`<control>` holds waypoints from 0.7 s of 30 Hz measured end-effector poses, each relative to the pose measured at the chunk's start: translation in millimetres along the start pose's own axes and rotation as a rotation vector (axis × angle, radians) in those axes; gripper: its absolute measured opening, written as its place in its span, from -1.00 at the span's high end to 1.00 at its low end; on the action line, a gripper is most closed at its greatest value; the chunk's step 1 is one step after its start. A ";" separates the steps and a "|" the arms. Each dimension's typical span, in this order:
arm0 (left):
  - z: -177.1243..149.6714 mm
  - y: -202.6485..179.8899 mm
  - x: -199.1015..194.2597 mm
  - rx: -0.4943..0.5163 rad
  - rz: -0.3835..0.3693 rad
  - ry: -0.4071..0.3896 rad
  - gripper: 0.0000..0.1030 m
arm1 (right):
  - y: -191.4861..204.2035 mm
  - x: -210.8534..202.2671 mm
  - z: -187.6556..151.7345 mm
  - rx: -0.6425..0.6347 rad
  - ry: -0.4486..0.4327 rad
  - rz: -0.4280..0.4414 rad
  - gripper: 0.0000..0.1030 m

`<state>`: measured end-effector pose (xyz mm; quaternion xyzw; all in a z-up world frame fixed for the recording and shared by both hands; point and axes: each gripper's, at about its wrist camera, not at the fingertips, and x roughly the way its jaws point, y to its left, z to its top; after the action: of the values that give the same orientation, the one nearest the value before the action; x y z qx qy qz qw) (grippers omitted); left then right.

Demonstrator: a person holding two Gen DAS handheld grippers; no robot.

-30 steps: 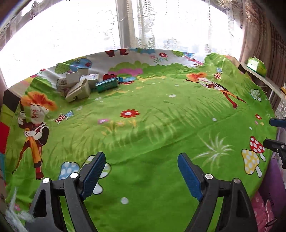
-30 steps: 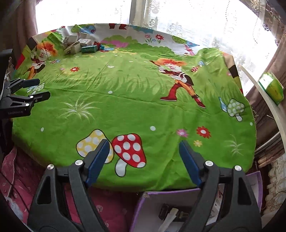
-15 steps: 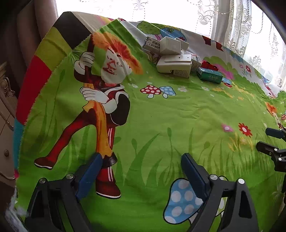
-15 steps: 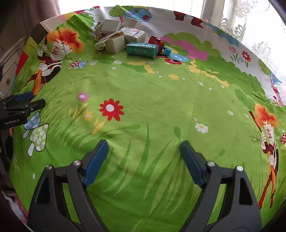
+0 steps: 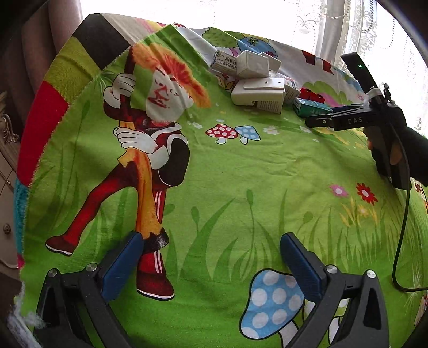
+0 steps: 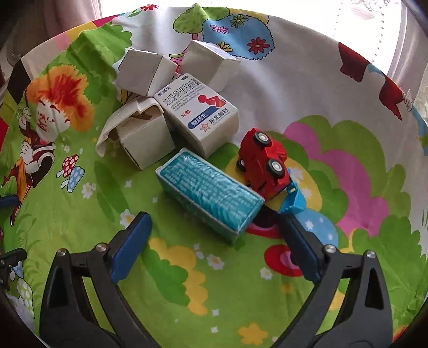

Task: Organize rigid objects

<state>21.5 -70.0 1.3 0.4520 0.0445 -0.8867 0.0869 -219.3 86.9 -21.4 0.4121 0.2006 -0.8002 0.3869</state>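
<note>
A pile of small boxes lies on the cartoon-print cloth. In the right wrist view a teal box point(image 6: 211, 195) lies nearest, a red toy car point(image 6: 263, 160) on its side touches it, with a blue toy piece point(image 6: 294, 200) below. A white medicine box point(image 6: 199, 112) and several plain white boxes point(image 6: 145, 72) lie behind. My right gripper point(image 6: 214, 235) is open, its fingers just short of the teal box. My left gripper point(image 5: 211, 259) is open and empty over the cloth, far from the pile point(image 5: 258, 91). The right gripper point(image 5: 321, 119) shows there beside the teal box point(image 5: 311, 107).
The green cartoon cloth point(image 5: 240, 174) covers a round table. A curtained window point(image 5: 334, 24) lies behind it. A wooden cabinet point(image 5: 6, 150) stands at the left edge. A cable point(image 5: 401, 227) hangs from the right gripper's handle.
My right gripper has moved forward up to the pile, so the teal box now sits just before its fingers. My left gripper has crept forward slightly. Both stayed open.
</note>
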 end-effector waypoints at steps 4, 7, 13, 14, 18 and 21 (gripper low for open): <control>0.7 -1.0 0.7 0.000 -0.004 0.001 -1.00 | 2.8 10.1 13.3 -0.078 -0.012 0.054 -0.77; 0.2 -1.2 0.4 0.001 -0.005 0.000 -1.00 | 11.1 -4.1 5.3 -0.093 -0.033 0.082 0.29; -0.3 -0.7 0.9 0.002 -0.005 0.000 -1.00 | 57.3 -57.0 -65.7 -0.123 -0.031 0.023 0.30; -0.5 -1.1 0.8 0.002 -0.004 0.000 -1.00 | 63.9 -67.7 -79.7 -0.119 -0.031 -0.008 0.30; 0.1 -1.6 1.3 -0.006 0.003 0.003 -1.00 | 76.1 -105.2 -132.2 -0.046 -0.040 -0.137 0.30; 9.5 -4.3 8.1 -0.059 0.035 0.033 -1.00 | 74.0 -124.1 -159.3 0.062 -0.067 -0.177 0.30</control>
<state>8.4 -68.2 0.3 0.4644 0.0643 -0.8758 0.1150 -36.1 199.3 -12.8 0.3774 0.1985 -0.8505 0.3081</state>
